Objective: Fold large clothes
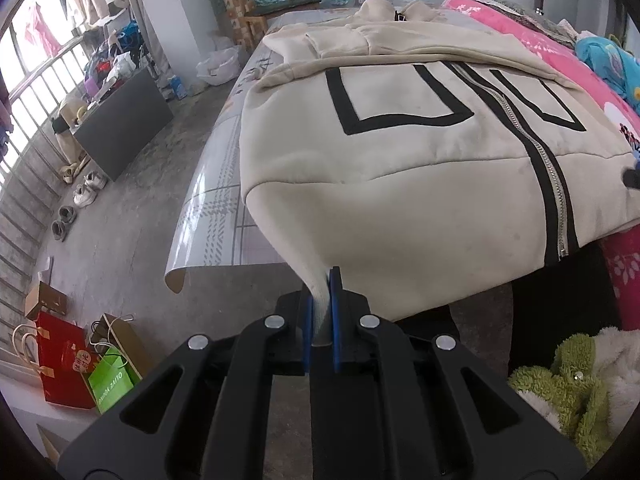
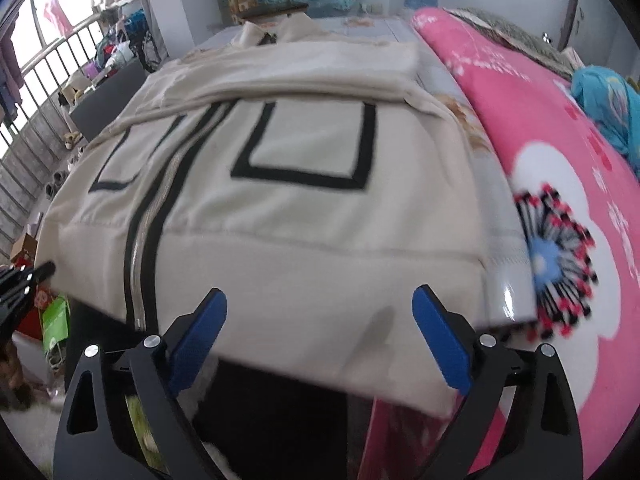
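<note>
Left tool (image 1: 323,300) clamped on jacket (image 1: 420,184) hem at 6 o'clock; right tool (image 2: 320,320) apart | step: gripping hem corners | next: right clamps hem

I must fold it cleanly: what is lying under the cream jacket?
Under the cream jacket a glossy patterned sheet shows; beside it, a pink blanket. Anything beneath the jacket's middle is covered.

Bed (image 2: 502,248) w/ glossy sheet: cream zip jacket (image 2: 280,208), pink blanket (image 2: 560,152) alongside.
</note>
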A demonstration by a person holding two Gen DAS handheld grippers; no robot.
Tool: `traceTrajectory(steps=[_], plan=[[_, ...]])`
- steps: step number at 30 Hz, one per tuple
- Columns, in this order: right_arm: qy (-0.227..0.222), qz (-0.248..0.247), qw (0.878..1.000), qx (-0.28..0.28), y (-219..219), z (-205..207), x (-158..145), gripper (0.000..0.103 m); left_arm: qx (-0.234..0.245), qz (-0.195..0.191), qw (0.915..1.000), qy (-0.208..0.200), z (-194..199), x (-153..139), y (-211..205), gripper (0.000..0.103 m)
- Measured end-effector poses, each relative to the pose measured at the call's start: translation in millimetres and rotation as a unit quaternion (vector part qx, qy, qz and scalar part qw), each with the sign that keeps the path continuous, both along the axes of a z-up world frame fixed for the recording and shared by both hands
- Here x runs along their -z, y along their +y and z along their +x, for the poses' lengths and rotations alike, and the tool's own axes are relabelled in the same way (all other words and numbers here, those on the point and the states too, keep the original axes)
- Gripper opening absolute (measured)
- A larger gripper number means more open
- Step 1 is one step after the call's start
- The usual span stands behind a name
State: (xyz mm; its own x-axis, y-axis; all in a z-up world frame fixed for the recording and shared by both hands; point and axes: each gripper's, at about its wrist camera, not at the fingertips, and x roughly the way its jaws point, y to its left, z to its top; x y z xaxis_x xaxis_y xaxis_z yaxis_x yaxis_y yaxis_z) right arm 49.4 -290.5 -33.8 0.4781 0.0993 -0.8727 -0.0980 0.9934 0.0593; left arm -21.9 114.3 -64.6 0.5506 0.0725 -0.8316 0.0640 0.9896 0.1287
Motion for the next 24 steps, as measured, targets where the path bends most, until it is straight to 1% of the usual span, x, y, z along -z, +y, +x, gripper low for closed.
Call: traceTrajectory(steps=[2,7,10,13,15,16,19,21,22,23,24], plan=[[0.014,0.006,1.000,0.009,-12,-8,2,0.088,0.000,0.003,1.0000,0.000,-1,1,-1,0.007],[0.036,0.026,0.998,0.043,-36,-18,11,0.077,0.000,0.005,1.0000,0.000,-1,1,-2,0.007],[0.034,0.030,0.997,0.060,-45,-21,11,0.075,0.000,0.005,1.0000,-0.001,-2,1,-2,0.007],[0.027,0.022,0.997,0.072,-53,-23,9,0.073,-0.001,0.003,1.0000,-0.001,-2,1,-2,0.007],[0.028,0.030,0.996,0.082,-59,-23,11,0.068,-0.001,0.003,1.0000,-0.001,-2,1,-2,0.007],[0.033,0.041,0.995,0.087,-63,-24,14,0.066,0.000,0.004,1.0000,-0.001,-2,1,-2,0.007],[0.056,0.070,0.992,0.094,-68,-25,26,0.050,0.001,0.007,1.0000,-0.003,-3,0,-2,0.007],[0.073,0.089,0.989,0.096,-70,-27,33,0.030,0.005,0.008,0.9999,-0.007,-5,-2,-2,0.007],[0.075,0.091,0.988,0.095,-69,-28,34,0.023,0.006,0.009,0.9999,-0.009,-6,-3,-2,0.007],[0.075,0.093,0.988,0.093,-69,-29,33,0.010,0.009,0.010,0.9998,-0.014,-8,-7,-2,0.007],[0.073,0.097,0.989,0.090,-67,-30,31,0.008,0.012,0.009,0.9997,-0.018,-9,-10,-2,0.007]])
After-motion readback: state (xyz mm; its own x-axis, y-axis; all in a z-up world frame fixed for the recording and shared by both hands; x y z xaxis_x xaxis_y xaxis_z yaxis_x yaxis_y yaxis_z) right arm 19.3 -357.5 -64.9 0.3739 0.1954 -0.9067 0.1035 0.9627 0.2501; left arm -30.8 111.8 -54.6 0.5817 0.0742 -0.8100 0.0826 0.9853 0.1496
